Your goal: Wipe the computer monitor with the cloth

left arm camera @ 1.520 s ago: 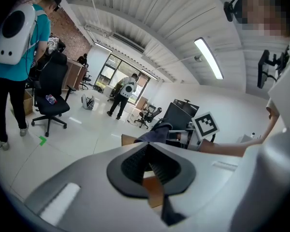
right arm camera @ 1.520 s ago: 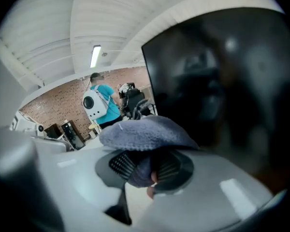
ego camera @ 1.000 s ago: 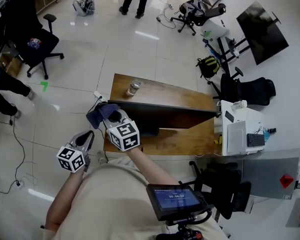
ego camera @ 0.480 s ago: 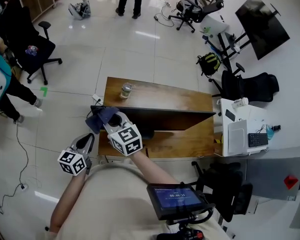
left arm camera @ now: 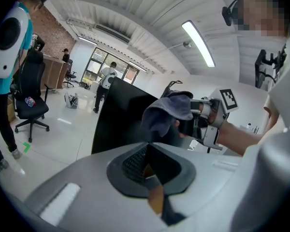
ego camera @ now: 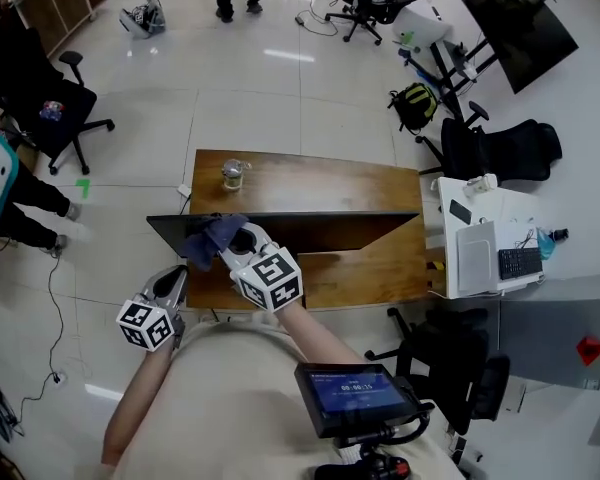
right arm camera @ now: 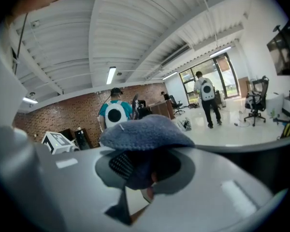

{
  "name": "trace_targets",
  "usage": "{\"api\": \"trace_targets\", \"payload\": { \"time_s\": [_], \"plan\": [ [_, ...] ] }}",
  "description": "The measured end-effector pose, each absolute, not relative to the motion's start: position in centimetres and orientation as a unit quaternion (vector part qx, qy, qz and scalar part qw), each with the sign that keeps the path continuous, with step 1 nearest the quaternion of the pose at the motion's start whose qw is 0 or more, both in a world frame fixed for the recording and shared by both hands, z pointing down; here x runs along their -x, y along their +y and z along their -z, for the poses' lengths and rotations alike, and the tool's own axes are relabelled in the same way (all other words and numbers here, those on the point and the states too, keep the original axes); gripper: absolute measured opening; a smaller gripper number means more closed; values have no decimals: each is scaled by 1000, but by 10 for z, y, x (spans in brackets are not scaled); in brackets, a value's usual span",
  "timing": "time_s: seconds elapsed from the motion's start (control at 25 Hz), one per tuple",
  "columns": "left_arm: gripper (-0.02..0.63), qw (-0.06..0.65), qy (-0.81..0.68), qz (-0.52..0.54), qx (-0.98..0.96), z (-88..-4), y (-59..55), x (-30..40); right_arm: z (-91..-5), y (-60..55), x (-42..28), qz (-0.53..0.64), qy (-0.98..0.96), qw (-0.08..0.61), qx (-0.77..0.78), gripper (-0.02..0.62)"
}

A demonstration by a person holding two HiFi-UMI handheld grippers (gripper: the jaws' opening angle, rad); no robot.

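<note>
Your right gripper (ego camera: pixel 230 240) pinches the blue cloth (ego camera: pixel 205 233), which is bunched over the jaws so a soft pad faces the monitor (ego camera: pixel 320 230). The cloth is at the top edge of the monitor's 9 o'clock end. Contact is unclear, but it's likely the start of a wipe pass. The monitor stands mid-desk (ego camera: pixel 310 183). Your left gripper (ego camera: pixel 168 288) hangs at 7 o'clock from the cloth, jaws pressed together on nothing, probably parked clear of the stroke.

Bright, even light from ceiling strip lights (left arm camera: pixel 198 42).
Glare streaks the glossy floor (ego camera: pixel 286 56); fisheye edges bend, darken and blur.
</note>
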State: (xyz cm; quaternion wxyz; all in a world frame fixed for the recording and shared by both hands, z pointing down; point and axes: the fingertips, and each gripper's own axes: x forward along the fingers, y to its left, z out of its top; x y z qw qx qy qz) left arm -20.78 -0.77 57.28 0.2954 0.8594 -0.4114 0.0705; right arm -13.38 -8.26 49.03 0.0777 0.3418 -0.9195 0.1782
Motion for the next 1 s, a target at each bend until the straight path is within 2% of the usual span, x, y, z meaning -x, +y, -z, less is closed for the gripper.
{"api": "trace_targets", "payload": {
  "time_s": [0.32,1.0],
  "plan": [
    [-5,304,-401,-90,-859,-576,-3,179,-490,-83,80,-195,-909,107,-352,83],
    [-5,301,-383,-100,-868,-584,-2,81,-501,-84,-46,-195,-891,111,-395,83]
  ]
}}
